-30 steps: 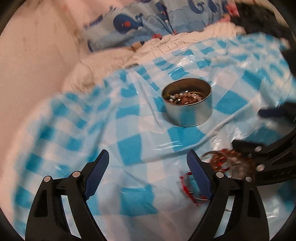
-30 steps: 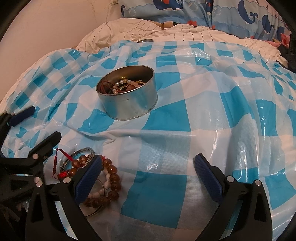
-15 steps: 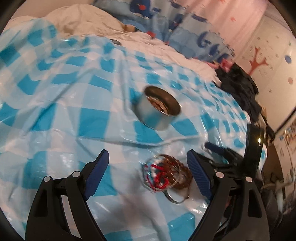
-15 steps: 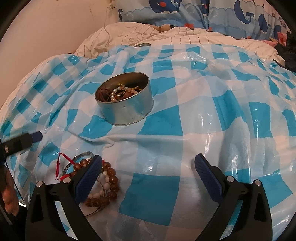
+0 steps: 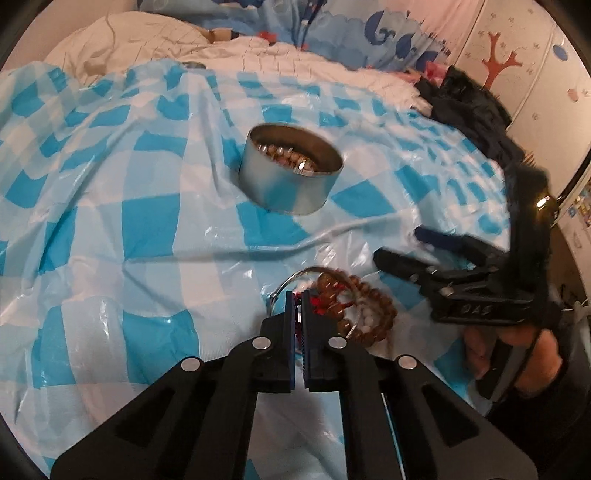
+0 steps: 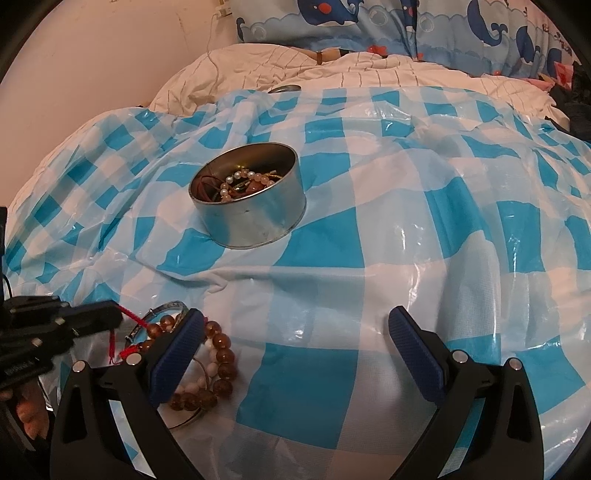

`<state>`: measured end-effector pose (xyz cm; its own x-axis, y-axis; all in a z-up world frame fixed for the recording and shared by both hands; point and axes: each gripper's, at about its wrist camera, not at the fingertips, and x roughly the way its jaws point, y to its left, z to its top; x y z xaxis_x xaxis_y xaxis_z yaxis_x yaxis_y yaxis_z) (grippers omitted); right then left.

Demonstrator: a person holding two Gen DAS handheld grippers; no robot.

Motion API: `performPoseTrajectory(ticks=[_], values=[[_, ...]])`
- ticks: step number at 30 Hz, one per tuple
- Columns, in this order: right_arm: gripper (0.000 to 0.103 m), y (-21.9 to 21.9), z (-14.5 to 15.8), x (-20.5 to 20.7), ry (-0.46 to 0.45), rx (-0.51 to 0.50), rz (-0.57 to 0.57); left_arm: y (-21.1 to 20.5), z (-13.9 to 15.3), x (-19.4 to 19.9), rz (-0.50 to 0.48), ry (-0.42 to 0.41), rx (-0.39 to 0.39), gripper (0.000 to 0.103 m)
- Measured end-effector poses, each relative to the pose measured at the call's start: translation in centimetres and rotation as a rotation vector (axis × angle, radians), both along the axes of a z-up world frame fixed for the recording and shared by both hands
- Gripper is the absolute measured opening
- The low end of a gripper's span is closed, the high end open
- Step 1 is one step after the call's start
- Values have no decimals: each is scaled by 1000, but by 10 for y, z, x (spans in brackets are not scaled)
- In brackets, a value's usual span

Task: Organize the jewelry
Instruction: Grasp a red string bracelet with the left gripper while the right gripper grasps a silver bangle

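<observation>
A round metal tin [image 5: 290, 173] holding beads and pearls stands on the blue-and-white checked plastic sheet; it also shows in the right wrist view [image 6: 251, 195]. A pile of bracelets [image 5: 351, 306], brown beads, white beads, a metal bangle and a red cord, lies in front of it, also in the right wrist view [image 6: 207, 365]. My left gripper [image 5: 298, 299] is shut on the red cord [image 6: 129, 317] at the pile's left edge. My right gripper [image 6: 295, 332] is open and empty, its left finger [image 6: 177, 354] over the pile.
The checked sheet [image 6: 406, 206] covers a bed with a white quilt [image 6: 332, 70] and whale-print pillows [image 6: 406, 26] behind. Dark clothes [image 5: 476, 110] lie at the far right in the left wrist view. A small round lid [image 6: 284, 88] sits at the sheet's far edge.
My left gripper swung toward the bracelet pile and closed from wide open onto the red cord. My right gripper stayed open and nearly still.
</observation>
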<state>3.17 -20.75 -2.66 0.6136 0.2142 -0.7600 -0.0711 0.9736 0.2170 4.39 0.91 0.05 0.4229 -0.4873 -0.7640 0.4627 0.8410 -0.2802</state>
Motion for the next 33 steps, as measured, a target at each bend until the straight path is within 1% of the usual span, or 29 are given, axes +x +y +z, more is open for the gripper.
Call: performPoseTrajectory(ticks=[3, 5, 8, 10, 11, 13, 14, 15, 17, 19, 20, 21, 22, 24, 25, 26, 27, 28, 30, 33], values=[[96, 8, 1, 0, -3, 12, 30, 10, 13, 0, 12, -27, -68, 2], [96, 15, 4, -1, -16, 24, 62, 21, 25, -1, 24, -71, -138, 2], [96, 24, 8, -5, -44, 38, 114, 34, 40, -2, 60, -124, -205, 2], [95, 31, 9, -7, -54, 51, 153, 39, 45, -1, 81, -139, -216, 2], [93, 35, 9, -7, -55, 56, 172, 41, 46, 0, 91, -140, -217, 2], [73, 42, 6, -7, -34, 65, 205, 45, 44, 2, 111, -130, -217, 2], [70, 47, 2, -5, -11, 65, 217, 47, 43, 2, 115, -127, -219, 2], [65, 49, 0, -4, -3, 62, 223, 48, 43, 2, 118, -126, -220, 2], [59, 53, -1, -4, 0, 72, 238, 50, 45, 1, 118, -130, -221, 2], [49, 57, 0, -5, -6, 67, 259, 51, 45, 0, 119, -134, -224, 2], [46, 58, 0, -6, -7, 67, 266, 51, 45, 1, 121, -133, -222, 2], [37, 60, 0, -7, -10, 71, 279, 51, 45, 1, 122, -133, -219, 2], [24, 61, 0, -8, -12, 70, 285, 51, 44, 1, 124, -130, -215, 2], [17, 62, 1, -11, -23, 43, 289, 51, 43, 2, 127, -124, -213, 2], [13, 60, 2, -11, -25, 52, 289, 51, 43, 3, 128, -123, -213, 2], [11, 58, 2, -11, -24, 65, 286, 51, 43, 3, 127, -124, -212, 2], [3, 55, 4, -11, -29, 79, 281, 52, 43, 3, 128, -124, -213, 2], [1, 53, 6, -10, -34, 92, 279, 52, 43, 3, 128, -125, -214, 2], [0, 45, 12, -12, -50, 146, 274, 52, 41, 4, 133, -125, -213, 2], [0, 40, 18, -11, -61, 175, 267, 53, 40, 6, 139, -124, -215, 2]])
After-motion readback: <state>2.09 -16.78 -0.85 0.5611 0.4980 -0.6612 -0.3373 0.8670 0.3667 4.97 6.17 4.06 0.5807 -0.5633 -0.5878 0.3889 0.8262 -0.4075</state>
